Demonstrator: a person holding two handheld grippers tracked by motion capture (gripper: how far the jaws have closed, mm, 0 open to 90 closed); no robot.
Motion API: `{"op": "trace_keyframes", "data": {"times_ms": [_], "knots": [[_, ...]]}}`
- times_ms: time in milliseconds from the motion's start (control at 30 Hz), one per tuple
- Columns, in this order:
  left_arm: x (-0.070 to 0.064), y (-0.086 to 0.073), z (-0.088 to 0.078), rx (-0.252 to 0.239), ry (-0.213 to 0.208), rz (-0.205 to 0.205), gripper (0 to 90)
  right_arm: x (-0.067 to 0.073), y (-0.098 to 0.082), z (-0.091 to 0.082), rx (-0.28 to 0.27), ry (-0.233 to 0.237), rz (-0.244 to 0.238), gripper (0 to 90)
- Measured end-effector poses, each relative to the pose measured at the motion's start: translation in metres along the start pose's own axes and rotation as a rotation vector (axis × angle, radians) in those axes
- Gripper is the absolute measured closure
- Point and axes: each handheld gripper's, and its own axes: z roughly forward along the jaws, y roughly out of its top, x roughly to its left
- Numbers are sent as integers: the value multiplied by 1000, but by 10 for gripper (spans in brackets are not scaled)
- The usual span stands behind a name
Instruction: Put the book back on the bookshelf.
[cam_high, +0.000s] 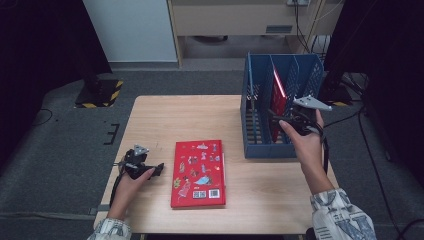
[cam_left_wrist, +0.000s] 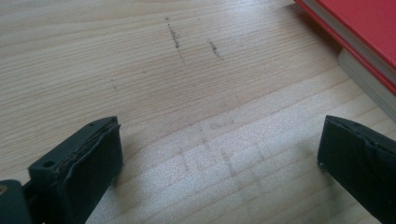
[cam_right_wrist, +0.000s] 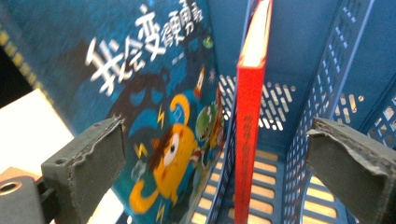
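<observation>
1. Table (cam_high: 165, 120): light wood top, with faint dark scuff marks (cam_left_wrist: 175, 39) in the grain.
2. Floor (cam_high: 65, 145): grey carpet around the table.
3. Base plate (cam_high: 100, 93): black with yellow-black hazard stripes, on the floor beyond the table's far left corner.
4. White panel (cam_high: 132, 30): upright at the back.
5. Cables (cam_high: 300, 25): black, hanging at the back right.

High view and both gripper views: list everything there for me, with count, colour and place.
Light wooden table: one, centre.
Blue plastic slotted file rack: one, table's far right.
Thin red hardcover book: one, upright in a rack slot.
Blue picture book with a yellow cartoon creature: one, upright in the next slot.
Red illustrated book: one, flat mid-table.
Yellow-black striped base: one, floor far left.
Left tool: black, open, beside the flat book.
Right tool: black, open, at the rack.
</observation>
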Motion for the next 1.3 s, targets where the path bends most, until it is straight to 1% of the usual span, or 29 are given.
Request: {"op": "trace_keyframes", "data": {"times_ms": [100, 167, 267, 333, 367, 467, 567, 633, 733, 800, 867, 967, 1033, 1100, 1133, 1233, 1300], "knots": [[0, 0, 0, 0, 0, 0, 0, 3, -9, -5, 11, 8, -7, 51], [0, 0, 0, 0, 0, 0, 0, 5, -17, -8, 13, 0, -12, 54], [-1, 0, 0, 0, -1, 3, 0, 6, -28, -13, 17, 6, 11, 52], [-1, 0, 0, -1, -2, 0, 0, 9, -36, -17, 14, 10, 4, 53], [-1, 0, 0, -1, -2, 1, 0, 10, -40, -19, 18, 17, 0, 53], [-1, 0, 0, -1, -2, 0, 0, 15, -50, -21, 28, 40, 11, 49], [-1, 0, 0, 0, -1, 0, 0, 23, -59, -20, 55, 54, -10, 43], [-2, 0, 0, 0, -1, -1, 0, 28, -63, -19, 60, 65, -25, 46], [-2, 0, 0, -1, 1, -2, 0, 36, -68, -17, 79, 90, -32, 52], [-2, 0, 0, 0, 1, -1, 0, 41, -73, -17, 85, 104, -28, 60], [-2, 0, -1, 0, 0, 1, 0, 49, -77, -15, 103, 125, -33, 66], [-3, 0, -3, 0, -1, 14, 23, 63, -83, -13, 110, 170, -31, 90], [-5, 1, -4, -4, -9, 12, 47, 72, -86, -11, 132, 202, -55, 93], [-7, 2, -6, -13, -14, 27, 41, 82, -90, -7, 148, 224, -71, 94], [-9, 4, -7, -22, -20, 26, 41, 86, -91, -5, 159, 235, -78, 94], [-15, 7, -12, -45, -35, 25, 41, 98, -98, 2, 196, 263, -103, 91], [-21, 10, -17, -61, -52, 28, 42, 104, -101, 4, 210, 277, -117, 92]]}}
